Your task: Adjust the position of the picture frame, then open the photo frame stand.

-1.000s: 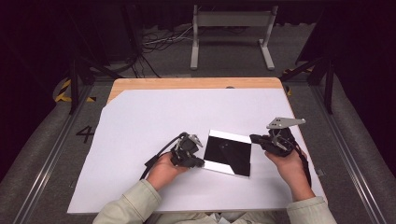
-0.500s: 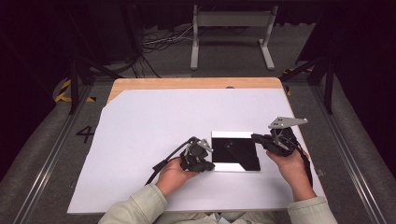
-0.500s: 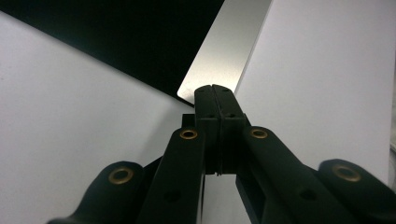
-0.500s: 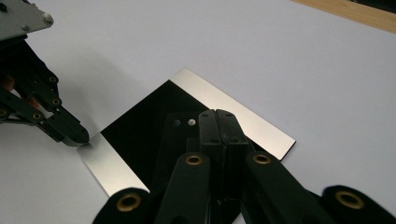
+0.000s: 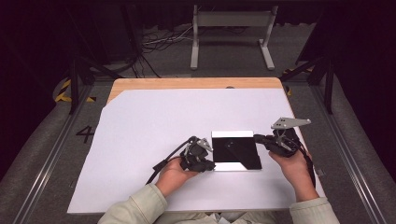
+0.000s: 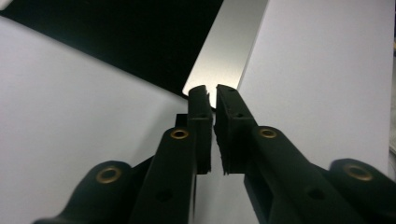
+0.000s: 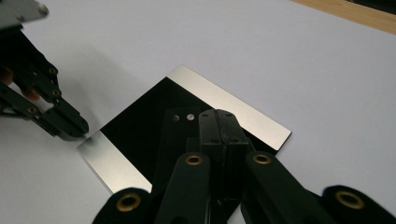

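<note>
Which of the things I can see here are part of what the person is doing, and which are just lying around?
In use:
- black and silver plate on the white sheet
- left gripper, jaws slightly apart at the plate's near left corner, just opening
- right gripper, jaws shut, at the plate's right edge

Lying about:
- grey metal stand on the floor behind the table
- cables beside it
</note>
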The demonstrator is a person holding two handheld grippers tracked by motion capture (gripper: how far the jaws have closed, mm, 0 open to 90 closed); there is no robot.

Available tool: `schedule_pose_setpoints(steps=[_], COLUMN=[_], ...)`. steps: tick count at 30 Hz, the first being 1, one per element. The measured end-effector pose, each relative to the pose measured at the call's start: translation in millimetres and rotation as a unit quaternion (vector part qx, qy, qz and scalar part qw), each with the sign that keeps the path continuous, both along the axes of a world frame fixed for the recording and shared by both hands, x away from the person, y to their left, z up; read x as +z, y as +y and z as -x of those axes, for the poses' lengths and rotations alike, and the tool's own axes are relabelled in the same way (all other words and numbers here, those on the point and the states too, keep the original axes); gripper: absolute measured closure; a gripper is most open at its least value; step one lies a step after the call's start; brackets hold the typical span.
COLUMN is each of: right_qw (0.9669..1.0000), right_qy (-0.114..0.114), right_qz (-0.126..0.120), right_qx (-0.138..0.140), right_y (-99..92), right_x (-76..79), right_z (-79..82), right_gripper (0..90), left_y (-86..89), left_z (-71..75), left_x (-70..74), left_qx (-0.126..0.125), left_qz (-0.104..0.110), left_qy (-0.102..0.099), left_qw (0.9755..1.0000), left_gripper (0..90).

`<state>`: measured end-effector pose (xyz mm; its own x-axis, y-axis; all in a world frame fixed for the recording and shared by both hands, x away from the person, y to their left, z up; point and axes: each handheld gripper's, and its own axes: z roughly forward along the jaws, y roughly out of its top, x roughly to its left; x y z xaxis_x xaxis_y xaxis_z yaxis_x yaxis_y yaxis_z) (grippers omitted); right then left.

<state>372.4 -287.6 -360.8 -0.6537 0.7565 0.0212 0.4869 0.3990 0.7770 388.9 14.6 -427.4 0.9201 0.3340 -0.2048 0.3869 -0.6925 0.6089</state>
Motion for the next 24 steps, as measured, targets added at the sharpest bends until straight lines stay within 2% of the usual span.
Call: schedule_pose_setpoints(steps=[4, 6, 9, 12, 13, 19, 22, 24], right_qw=[1.0000, 1.0000, 0.9999, 0.9998, 0.9997, 0.9994, 0.9994, 0.9994], right_qy=[-0.001, 0.000, -0.005, -0.008, -0.009, -0.009, -0.007, 0.004], right_qz=[0.000, 0.000, 0.007, 0.015, 0.016, 0.025, 0.027, 0.025], right_qx=[-0.004, -0.001, 0.006, 0.014, 0.017, 0.021, 0.021, 0.024], right_y=[-7.9, -11.1, -13.4, -14.7, -14.9, -17.2, -17.8, -19.3], right_x=[1.6, 2.8, 4.9, 7.3, 8.1, 9.8, 9.3, 7.9], right_z=[1.7, 3.1, 5.6, 7.7, 8.7, 13.0, 13.9, 13.9], right_gripper=[89.8, 89.8, 89.7, 88.3, 87.0, 86.4, 84.1, 81.7], left_y=[18.7, 28.8, 42.4, 53.3, 56.9, 70.7, 72.3, 73.3], left_z=[-2.5, -3.5, -4.3, -3.0, -3.3, -7.9, -9.1, -10.5], left_x=[13.2, 19.2, 25.6, 31.1, 32.2, 36.6, 36.9, 36.8], left_qx=[0.018, 0.027, 0.034, 0.040, 0.042, 0.065, 0.067, 0.067], left_qz=[0.013, 0.018, 0.033, 0.027, 0.031, 0.052, 0.053, 0.051], left_qy=[-0.013, -0.023, -0.028, -0.049, -0.051, -0.050, -0.050, -0.048], left_qw=[0.9997, 0.9992, 0.9985, 0.9976, 0.9973, 0.9953, 0.9951, 0.9953], left_gripper=[73.5, 71.4, 68.8, 66.7, 65.8, 62.5, 60.6, 59.6])
